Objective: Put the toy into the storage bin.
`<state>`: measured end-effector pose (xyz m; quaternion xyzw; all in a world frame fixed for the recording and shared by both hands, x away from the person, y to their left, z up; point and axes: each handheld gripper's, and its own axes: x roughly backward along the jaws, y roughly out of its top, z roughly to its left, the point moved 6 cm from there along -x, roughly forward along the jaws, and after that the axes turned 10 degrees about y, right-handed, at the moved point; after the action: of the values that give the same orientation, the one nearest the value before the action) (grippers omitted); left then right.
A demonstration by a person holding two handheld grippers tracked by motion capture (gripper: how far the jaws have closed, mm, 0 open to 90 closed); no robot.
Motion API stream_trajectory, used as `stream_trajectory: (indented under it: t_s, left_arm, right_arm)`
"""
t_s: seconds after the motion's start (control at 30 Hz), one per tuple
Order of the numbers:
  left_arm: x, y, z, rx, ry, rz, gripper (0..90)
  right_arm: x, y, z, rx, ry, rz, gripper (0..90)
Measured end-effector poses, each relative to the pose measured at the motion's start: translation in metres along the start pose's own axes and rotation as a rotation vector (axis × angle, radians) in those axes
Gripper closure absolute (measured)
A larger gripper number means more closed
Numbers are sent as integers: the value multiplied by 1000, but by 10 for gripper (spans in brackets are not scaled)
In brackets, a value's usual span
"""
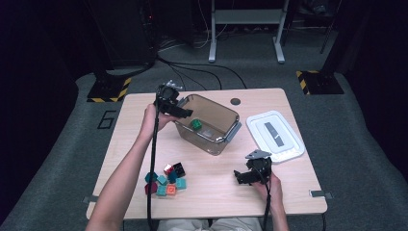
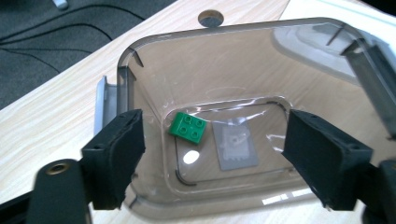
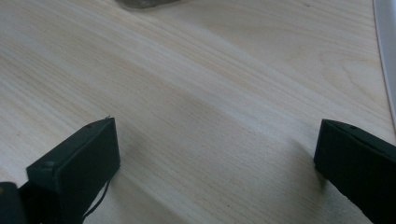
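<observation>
Large "6" marked on floor (image 1: 107, 119) left of worktop (image 1: 144, 144); no other readable writing, label on bin bottom too faint. Left gripper (image 2: 212, 154) over rim of clear bin (image 1: 208, 123), jaws wide, nothing between. Green brick (image 2: 187, 127) lying studs-up on bin bottom, beside the pale label; seen sharp in left gripper view, a mere speck from high view. Right gripper (image 3: 215, 163) low over bare worktop, jaws wide, empty. From high view: heap of coloured bricks (image 1: 166, 181) near front left, white lid (image 1: 275, 136) right of bin.
</observation>
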<state>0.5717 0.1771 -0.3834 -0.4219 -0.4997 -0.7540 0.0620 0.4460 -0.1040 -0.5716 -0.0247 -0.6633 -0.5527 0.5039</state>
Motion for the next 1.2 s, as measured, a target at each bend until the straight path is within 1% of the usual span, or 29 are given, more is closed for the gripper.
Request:
stream_trajectory:
  t_s: [0.07, 0.13, 0.17, 0.2, 0.23, 0.27, 0.3, 0.4, 0.43, 0.47, 0.5, 0.57, 0.6, 0.67, 0.7, 0.73, 0.77, 0.8, 0.83, 0.87, 0.93, 1.03, 1.1, 1.13, 1.17, 1.2]
  left_arm:
    - [7, -5, 0, -2, -4, -7, 159]
    - [17, -11, 1, -8, 1, -21, 152]
    - [19, -13, 0, -3, 3, -32, 151]
    - [23, -16, 1, -10, 7, -36, 150]
    - [25, -18, 1, -7, 10, -41, 145]
    - [28, -21, 1, -7, 11, -46, 144]
    - [30, -24, 2, -9, 18, -55, 142]
    - [36, -33, 4, -4, 43, -66, 77]
    - [38, -37, 6, -4, 46, -68, 68]
    - [39, -40, 7, 6, 50, -75, 65]
    - [40, -45, 8, -1, 50, -62, 64]
    - [40, -53, 10, 8, 54, -64, 54]
    - [40, -57, 11, 4, 54, -54, 52]
    - [38, -66, 13, 9, 55, -37, 42]
    - [37, -69, 14, 14, 58, -38, 37]
    - [36, -74, 15, 15, 60, -31, 34]
    - [35, -78, 15, 23, 63, -30, 30]
    - [34, -82, 16, 22, 63, -26, 25]
    - [34, -86, 16, 22, 62, -20, 22]
    - [33, -89, 15, 30, 65, -21, 22]
    - [31, -93, 14, 39, 58, -36, 21]
    - [30, -101, 13, 33, 57, -39, 28]
    - [28, -107, 13, 34, 57, -31, 28]
    - [27, -108, 13, 30, 60, -31, 27]
    - [27, -111, 12, 32, 60, -26, 27]
    - [26, -113, 12, 37, 60, -31, 26]
  right_arm:
    - [0, 0, 0, -1, 0, 0, 0]
    - [0, 0, 0, 0, 0, 0, 0]
    - [0, 0, 0, 0, 0, 0, 0]
    - [0, 0, 0, -1, 0, 0, 0]
    - [0, 0, 0, 0, 0, 0, 0]
    - [0, 0, 1, -13, -2, -3, 0]
    - [0, 0, 1, -13, -2, -3, 0]
    - [0, 1, 0, -9, -2, -3, 0]
    - [0, 1, 0, -9, -2, -3, 0]
    - [0, 1, 0, -9, -2, -3, 0]
    - [0, 1, 1, -11, -2, -2, 0]
    - [0, 1, 0, -9, -2, -3, 0]
    - [0, 1, 0, -9, -2, -3, 0]
    - [0, 1, 0, -10, -2, -3, 0]
    - [0, 0, 0, -2, -1, -1, 0]
    - [0, 1, 0, -10, -2, -3, 0]
    - [0, 1, 0, -9, -2, -3, 0]
    - [0, 1, 0, -9, -2, -3, 0]
    - [0, 0, 0, 2, -1, 0, 0]
    - [0, 1, 1, -11, -2, -3, 0]
    - [0, 0, 0, 4, -1, 1, 0]
    - [0, 0, 0, -2, -1, -1, 0]
    - [0, 0, 1, -13, -2, -3, 0]
    - [0, 0, 0, -2, -1, -1, 0]
    - [0, 1, 0, -10, -2, -3, 0]
    - [0, 0, 0, -6, -1, -2, 0]
